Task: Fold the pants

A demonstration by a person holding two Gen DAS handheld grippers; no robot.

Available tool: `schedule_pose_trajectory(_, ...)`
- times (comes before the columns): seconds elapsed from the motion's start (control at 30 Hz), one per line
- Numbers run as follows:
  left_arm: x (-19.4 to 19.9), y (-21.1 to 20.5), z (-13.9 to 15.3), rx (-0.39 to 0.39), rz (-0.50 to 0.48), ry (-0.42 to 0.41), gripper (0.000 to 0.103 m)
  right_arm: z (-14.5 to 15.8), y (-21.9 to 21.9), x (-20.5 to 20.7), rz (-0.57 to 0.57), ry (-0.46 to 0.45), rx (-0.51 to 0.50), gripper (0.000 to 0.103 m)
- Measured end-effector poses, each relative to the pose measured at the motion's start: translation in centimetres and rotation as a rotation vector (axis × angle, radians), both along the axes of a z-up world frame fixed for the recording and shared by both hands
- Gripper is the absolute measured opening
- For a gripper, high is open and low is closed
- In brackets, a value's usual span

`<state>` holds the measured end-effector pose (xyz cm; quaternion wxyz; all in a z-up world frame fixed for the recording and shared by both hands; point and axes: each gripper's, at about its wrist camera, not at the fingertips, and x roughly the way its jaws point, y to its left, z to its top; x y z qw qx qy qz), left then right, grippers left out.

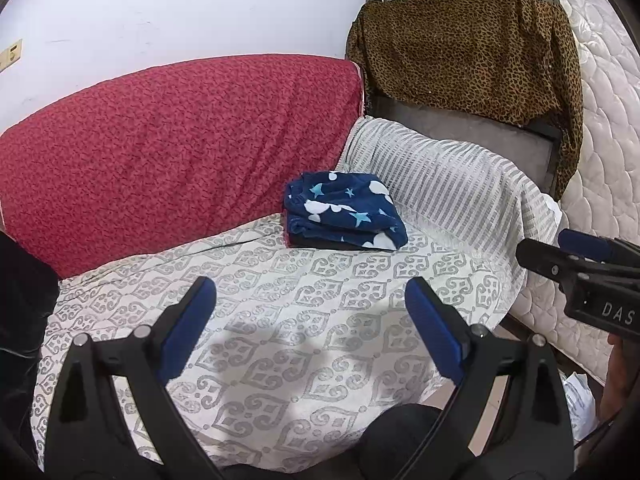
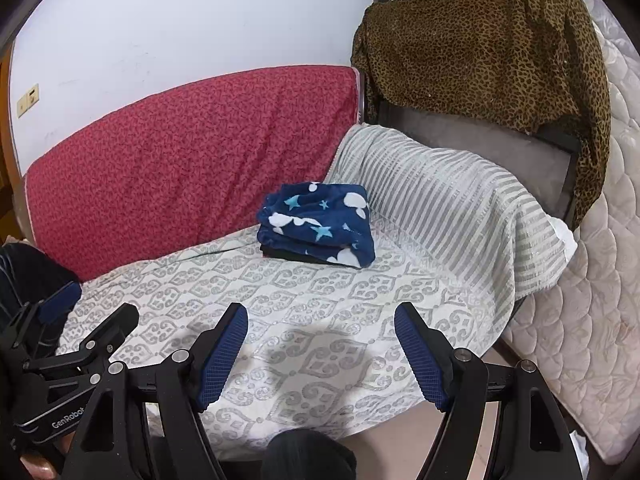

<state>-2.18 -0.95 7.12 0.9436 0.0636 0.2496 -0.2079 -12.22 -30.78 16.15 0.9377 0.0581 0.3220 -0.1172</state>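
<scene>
Left wrist view: the left tongs (image 1: 310, 320) are standing spread wide over the patterned bed cover (image 1: 280, 320), pinching nothing; the pants (image 1: 346, 210), navy fleece with white clouds and blue stars, are lying already folded into a compact bundle at the far end of the bed, near the red cushion (image 1: 180, 148) and the striped throw (image 1: 448, 200), well apart from both tools; a darker layer is showing beneath the bundle, and I cannot tell whether it is part of the garment or a separate item. The right tongs (image 1: 560, 256) are entering at the right edge, side-on; their state is not readable from here.

Risk, as judged: the fold is appearing loose and puffy at its near edge; any further nudge or a one-sided pinch could be springing the top layer open; a low sweep of the spread fingers could be dragging the bed cover and shifting the bundle with it.

Right wrist view: the right tongs (image 2: 320, 344) are likewise spread, empty, hovering over the near half of the bed; this settles what the other view leaves open. The left tongs (image 2: 96, 312) are appearing at the lower left, spread. This view is also showing the quilted mattress (image 2: 580, 320) leaning at the right and the leopard-print cloth (image 2: 488, 52) draped over the dark frame more fully.
</scene>
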Motion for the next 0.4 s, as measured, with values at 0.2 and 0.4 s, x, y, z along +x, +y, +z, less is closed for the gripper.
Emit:
schedule_pose_trajectory(0.2,-0.17,0.08,0.21,-0.003,-0.003,-0.001,0.095,-0.06,-0.06,-0.03,-0.002,0.0,0.0,0.078)
schedule_pose_trajectory(0.4,-0.3,-0.01,0.51,-0.009,-0.011,-0.004,0.095,0.07,-0.15,-0.2,-0.004,-0.002,-0.006,0.078)
